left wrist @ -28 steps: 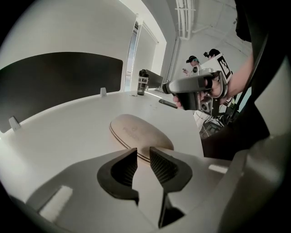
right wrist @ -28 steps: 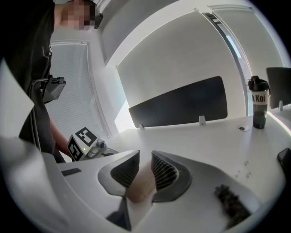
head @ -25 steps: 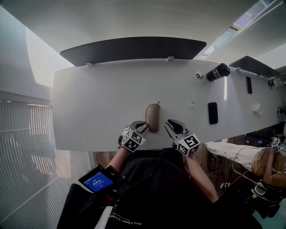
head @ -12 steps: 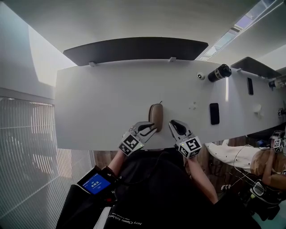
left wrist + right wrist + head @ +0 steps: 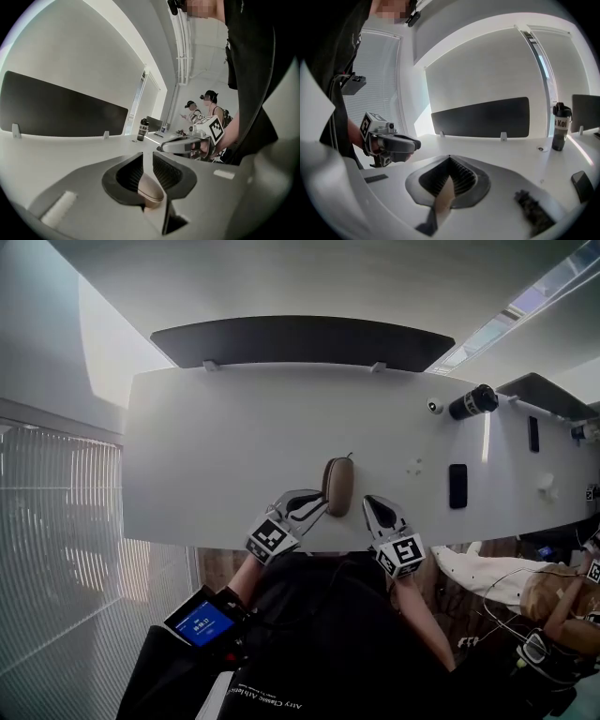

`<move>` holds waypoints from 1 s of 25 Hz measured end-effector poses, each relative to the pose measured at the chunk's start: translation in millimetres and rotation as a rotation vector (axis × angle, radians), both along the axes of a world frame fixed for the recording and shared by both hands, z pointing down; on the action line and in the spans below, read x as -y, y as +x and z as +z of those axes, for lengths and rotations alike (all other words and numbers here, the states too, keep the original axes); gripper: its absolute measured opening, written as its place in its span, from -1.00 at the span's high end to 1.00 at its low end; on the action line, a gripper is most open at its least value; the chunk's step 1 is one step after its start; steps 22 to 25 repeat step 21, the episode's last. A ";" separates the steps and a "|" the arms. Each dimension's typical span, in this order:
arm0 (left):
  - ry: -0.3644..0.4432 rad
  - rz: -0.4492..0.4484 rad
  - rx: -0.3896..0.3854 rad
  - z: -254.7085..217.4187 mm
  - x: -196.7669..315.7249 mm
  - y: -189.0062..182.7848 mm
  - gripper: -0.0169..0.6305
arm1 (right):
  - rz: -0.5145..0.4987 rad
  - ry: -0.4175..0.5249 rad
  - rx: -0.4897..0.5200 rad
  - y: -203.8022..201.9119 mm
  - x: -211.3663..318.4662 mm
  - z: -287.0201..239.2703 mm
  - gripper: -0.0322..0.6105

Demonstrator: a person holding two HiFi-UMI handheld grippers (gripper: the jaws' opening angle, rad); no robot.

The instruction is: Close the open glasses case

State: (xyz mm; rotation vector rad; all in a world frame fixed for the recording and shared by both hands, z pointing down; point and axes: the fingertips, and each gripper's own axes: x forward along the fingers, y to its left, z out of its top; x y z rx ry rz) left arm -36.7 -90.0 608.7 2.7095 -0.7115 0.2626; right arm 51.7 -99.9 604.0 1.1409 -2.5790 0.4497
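Clothing and gear
A black top [image 5: 319,643] with white lettering is worn; the left claw [image 5: 317,504] and right claw [image 5: 372,506] are grey, black-padded, each backed by a black-and-white marker cube [image 5: 272,538].

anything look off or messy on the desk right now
Nothing stands out. The glasses case lies flat near the front edge of the white table. It appears closed and undamaged, and nothing is spilled around it.
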 end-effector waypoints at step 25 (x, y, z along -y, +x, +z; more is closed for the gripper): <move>-0.104 -0.042 -0.003 18.8 -12.9 -27.1 0.74 | -0.016 -0.107 0.004 -24.0 -13.0 11.0 0.88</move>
